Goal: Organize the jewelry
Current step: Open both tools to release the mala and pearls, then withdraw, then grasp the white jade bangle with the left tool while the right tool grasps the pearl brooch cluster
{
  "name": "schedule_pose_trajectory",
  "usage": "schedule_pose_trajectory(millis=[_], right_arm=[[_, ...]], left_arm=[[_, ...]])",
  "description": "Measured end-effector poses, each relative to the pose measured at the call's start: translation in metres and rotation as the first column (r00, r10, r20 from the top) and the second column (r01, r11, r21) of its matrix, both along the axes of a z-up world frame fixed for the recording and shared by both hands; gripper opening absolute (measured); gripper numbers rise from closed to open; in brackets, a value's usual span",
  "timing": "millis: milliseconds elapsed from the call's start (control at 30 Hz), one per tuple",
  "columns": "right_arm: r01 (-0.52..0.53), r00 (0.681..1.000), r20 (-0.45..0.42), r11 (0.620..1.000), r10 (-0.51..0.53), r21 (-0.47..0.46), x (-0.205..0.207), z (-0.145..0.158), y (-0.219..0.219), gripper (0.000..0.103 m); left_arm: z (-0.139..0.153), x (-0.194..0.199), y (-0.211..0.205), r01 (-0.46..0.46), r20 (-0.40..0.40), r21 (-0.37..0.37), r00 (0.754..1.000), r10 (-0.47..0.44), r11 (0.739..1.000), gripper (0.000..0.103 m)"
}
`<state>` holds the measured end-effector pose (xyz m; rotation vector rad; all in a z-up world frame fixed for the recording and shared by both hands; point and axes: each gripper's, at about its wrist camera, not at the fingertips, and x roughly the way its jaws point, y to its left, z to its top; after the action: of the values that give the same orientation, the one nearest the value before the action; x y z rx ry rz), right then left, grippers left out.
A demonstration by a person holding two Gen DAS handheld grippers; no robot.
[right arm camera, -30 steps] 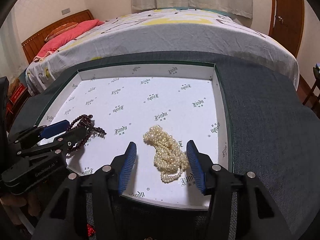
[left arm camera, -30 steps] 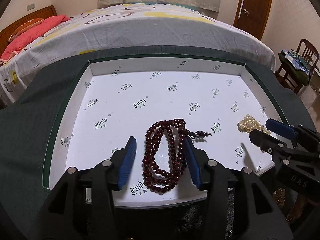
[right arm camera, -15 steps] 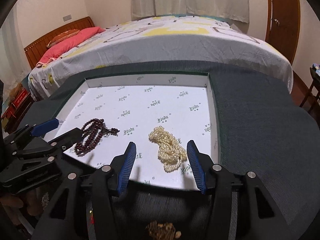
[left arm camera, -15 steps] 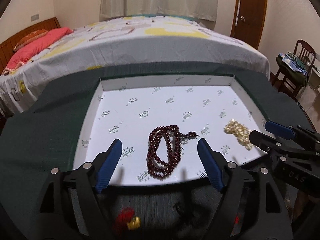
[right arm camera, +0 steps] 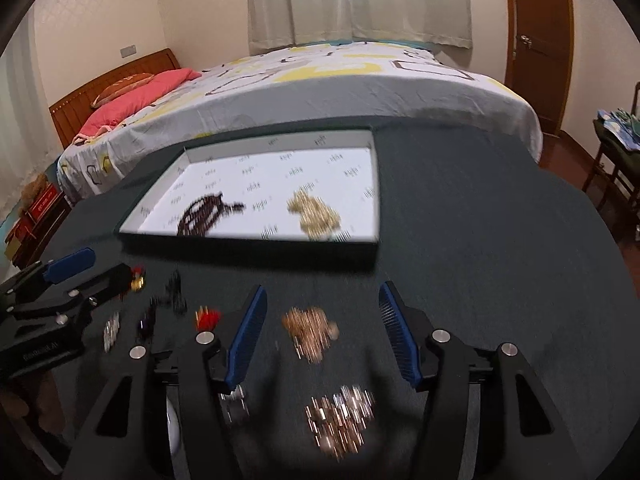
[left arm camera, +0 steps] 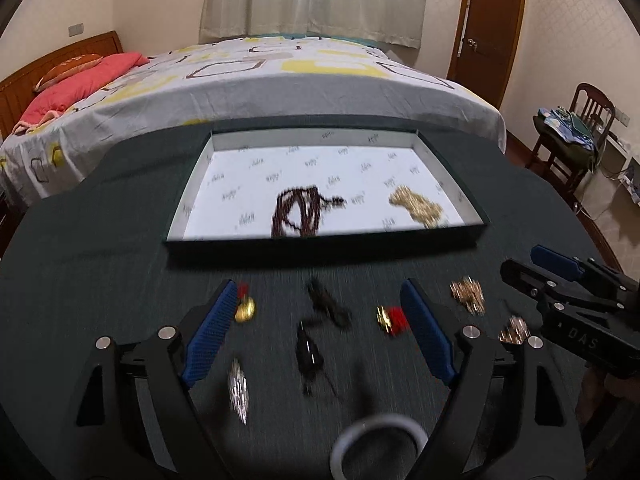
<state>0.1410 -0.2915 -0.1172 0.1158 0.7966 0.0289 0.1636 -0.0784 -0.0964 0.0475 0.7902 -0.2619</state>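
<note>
Left tongs [left arm camera: 320, 312] view alone shows white ring [left arm camera: 378, 438].

Dark maroon bead necklace [left arm camera: 298, 216] and cream pearl strand [left arm camera: 416, 206] lie on a white tray liner [left arm camera: 248, 184] printed with black logos; blue-padded fingers [left arm camera: 210, 336] above a dark green surface [left arm camera: 100, 248]

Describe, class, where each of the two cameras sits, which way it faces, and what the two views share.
Left wrist: on the left tool, open, facing down across the dark table toward the tray and bed; right tool at right edge.
Right wrist: on the right tool, open, facing likewise; left tool at left edge.
Shared: tray, dark bead necklace, pearl necklace, loose jewelry.
</note>
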Motion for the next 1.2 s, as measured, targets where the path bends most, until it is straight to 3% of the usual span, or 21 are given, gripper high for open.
schedule_pose_trajectory(millis=[467, 767, 933, 1200], right_arm=[[0.045, 0.998, -0.041, 0.998, -0.047, -0.046, -0.082, -0.022, -0.017, 0.057], [0.079, 0.995, -0.060, 0.997, -0.080, -0.017, -0.115, -0.034, -0.031, 0.057], [0.073, 0.996, -0.044, 0.997, -0.073, -0.002, -0.118, -0.032, -0.029, 0.057], [0.060, 0.997, -0.044, 0.998, -0.060, 0.001, -0.116, -0.032, -0.025, 0.057]], left_arm=[[-0.024, -0.078, -0.007, 0.000, -0.019, 0.061, 1.000, 0.001, 0.998, 0.082], [-0.037, -0.089, -0.016, -0.006, -0.028, 0.074, 1.000, 0.008, 0.997, 0.082], [-0.048, -0.089, -0.022, -0.010, -0.050, 0.074, 0.999, 0.014, 0.997, 0.087], [-0.063, -0.084, -0.027, -0.013, -0.080, 0.104, 0.997, 0.021, 0.994, 0.087]])
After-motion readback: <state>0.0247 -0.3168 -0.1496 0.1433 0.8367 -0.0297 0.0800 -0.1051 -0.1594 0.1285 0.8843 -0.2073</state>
